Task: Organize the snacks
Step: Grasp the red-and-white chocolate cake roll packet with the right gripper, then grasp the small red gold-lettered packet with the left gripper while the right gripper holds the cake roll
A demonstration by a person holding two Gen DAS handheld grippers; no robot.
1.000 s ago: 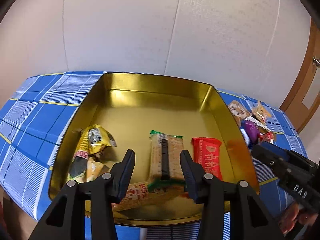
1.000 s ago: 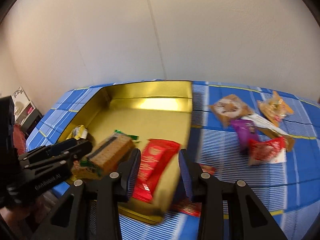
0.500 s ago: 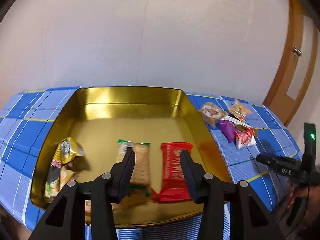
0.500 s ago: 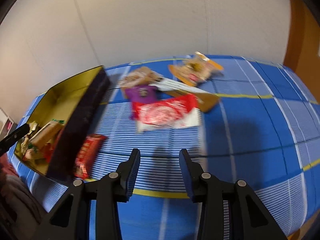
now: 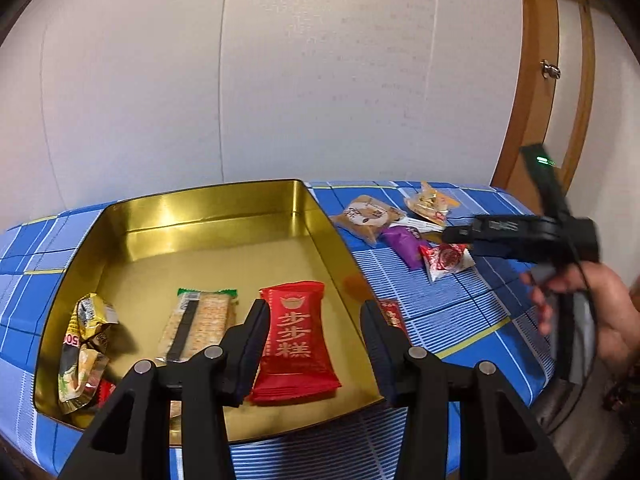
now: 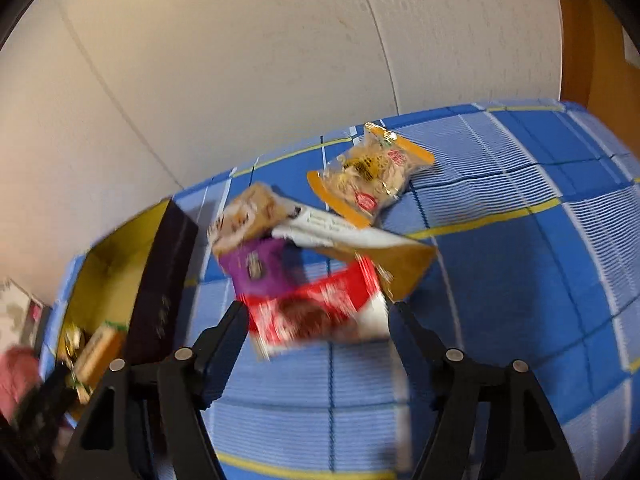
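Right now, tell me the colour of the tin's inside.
Shiny gold. The tin shows it best in the left wrist view, where its walls and floor are fully open to the camera.

warm indoor light; right view seemingly motion-blurred.

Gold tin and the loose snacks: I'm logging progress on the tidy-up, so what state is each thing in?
Gold tin: lidless, partly filled.
Red packet: flat inside tin.
Cracker pack: flat inside tin.
Yellow wrappers: crumpled in tin corner.
Red-and-white packet: on the cloth, outside tin.
Purple packet: outside tin.
Left gripper: open, empty.
Right gripper: jaws opening, nothing gripped.
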